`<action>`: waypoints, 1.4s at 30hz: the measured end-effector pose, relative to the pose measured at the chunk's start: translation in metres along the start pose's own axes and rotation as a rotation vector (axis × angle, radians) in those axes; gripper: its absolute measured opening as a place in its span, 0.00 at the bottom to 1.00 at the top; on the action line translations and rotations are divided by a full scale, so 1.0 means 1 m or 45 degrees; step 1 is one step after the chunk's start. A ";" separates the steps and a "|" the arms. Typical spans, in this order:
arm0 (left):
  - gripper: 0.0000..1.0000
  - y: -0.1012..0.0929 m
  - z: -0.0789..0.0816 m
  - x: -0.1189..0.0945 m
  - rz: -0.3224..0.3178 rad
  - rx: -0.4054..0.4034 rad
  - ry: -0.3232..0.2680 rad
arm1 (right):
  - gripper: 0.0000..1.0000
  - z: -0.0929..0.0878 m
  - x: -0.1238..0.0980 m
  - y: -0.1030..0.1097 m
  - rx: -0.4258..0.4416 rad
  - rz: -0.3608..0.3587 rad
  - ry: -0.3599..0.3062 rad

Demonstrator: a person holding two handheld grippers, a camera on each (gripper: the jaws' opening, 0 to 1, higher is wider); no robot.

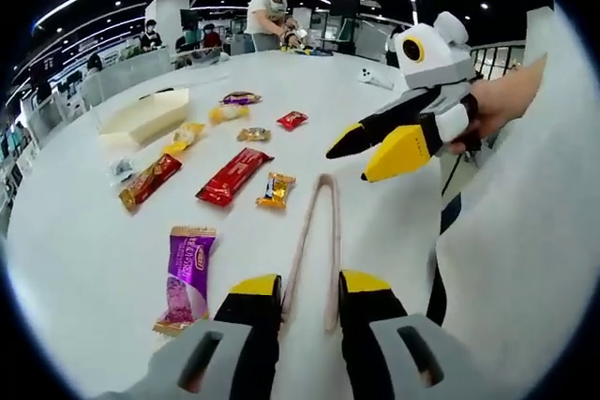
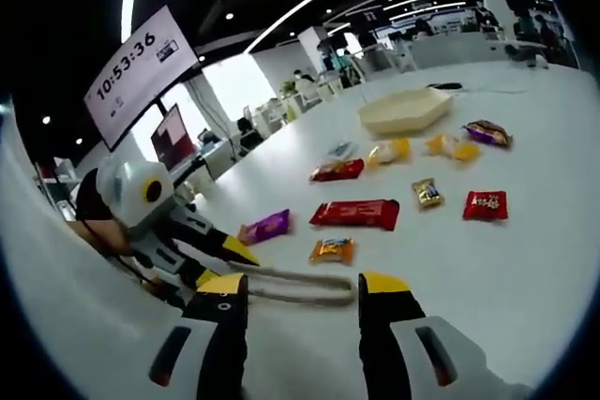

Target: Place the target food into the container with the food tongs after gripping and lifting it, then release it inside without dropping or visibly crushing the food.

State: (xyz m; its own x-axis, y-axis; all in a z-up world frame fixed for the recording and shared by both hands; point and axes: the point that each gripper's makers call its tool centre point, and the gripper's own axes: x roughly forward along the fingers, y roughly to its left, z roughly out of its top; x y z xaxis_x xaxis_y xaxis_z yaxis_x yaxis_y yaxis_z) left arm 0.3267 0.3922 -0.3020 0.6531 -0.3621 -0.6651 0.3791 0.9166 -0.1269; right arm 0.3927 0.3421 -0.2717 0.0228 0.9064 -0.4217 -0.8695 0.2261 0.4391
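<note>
Pale pink food tongs (image 1: 314,231) lie flat on the white table (image 1: 394,231), joined end pointing away. My left gripper (image 1: 309,283) is open, its yellow-tipped jaws straddling the tongs' two free arms. My right gripper (image 1: 352,164), held by a hand (image 1: 502,100), hovers open just right of the tongs' joined end. In the right gripper view the tongs (image 2: 305,289) lie between my right gripper (image 2: 303,284) and the left gripper (image 2: 230,267). A cream tray (image 1: 145,114) (image 2: 405,110) sits at the far side. Wrapped snacks lie between: a purple packet (image 1: 187,274) (image 2: 267,227), a long red bar (image 1: 234,175) (image 2: 356,214) and an orange candy (image 1: 276,190) (image 2: 333,250).
More snacks are scattered near the tray: a red-gold bar (image 1: 150,180), a small red packet (image 1: 292,120) (image 2: 486,204), a gold packet (image 1: 253,134) and yellow pieces (image 1: 186,135). People work at desks beyond the table. A screen (image 2: 136,67) shows the time.
</note>
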 end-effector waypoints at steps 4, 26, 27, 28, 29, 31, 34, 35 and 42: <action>0.18 -0.001 0.000 -0.001 0.000 0.004 0.013 | 0.47 0.002 0.001 -0.001 0.000 0.003 -0.003; 0.07 0.008 0.004 -0.004 0.024 -0.035 0.019 | 0.47 -0.003 0.004 0.002 0.010 0.019 0.023; 0.06 0.010 0.005 -0.004 0.038 -0.032 0.017 | 0.47 -0.003 0.005 0.003 0.008 0.020 0.025; 0.06 0.011 0.006 -0.005 0.049 -0.025 0.012 | 0.47 -0.003 0.005 0.003 0.008 0.020 0.024; 0.06 0.012 0.007 -0.006 0.054 -0.026 0.008 | 0.47 -0.002 0.005 0.002 0.009 0.020 0.023; 0.05 0.012 0.010 -0.008 0.054 -0.033 -0.005 | 0.47 -0.002 0.005 0.002 0.010 0.019 0.022; 0.05 0.014 0.012 -0.009 0.050 -0.036 -0.013 | 0.47 -0.002 0.005 0.001 0.011 0.018 0.023; 0.04 0.014 0.013 -0.009 0.050 -0.035 -0.013 | 0.47 -0.002 0.006 0.001 0.014 0.018 0.023; 0.04 0.016 0.015 -0.010 0.044 -0.047 -0.011 | 0.47 0.000 0.008 0.003 0.012 0.027 0.021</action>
State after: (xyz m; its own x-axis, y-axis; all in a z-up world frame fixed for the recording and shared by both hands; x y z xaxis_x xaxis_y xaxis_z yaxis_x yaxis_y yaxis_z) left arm 0.3356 0.4078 -0.2862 0.6711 -0.3318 -0.6629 0.3319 0.9341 -0.1316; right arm 0.3902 0.3502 -0.2742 -0.0038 0.9050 -0.4255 -0.8650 0.2106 0.4555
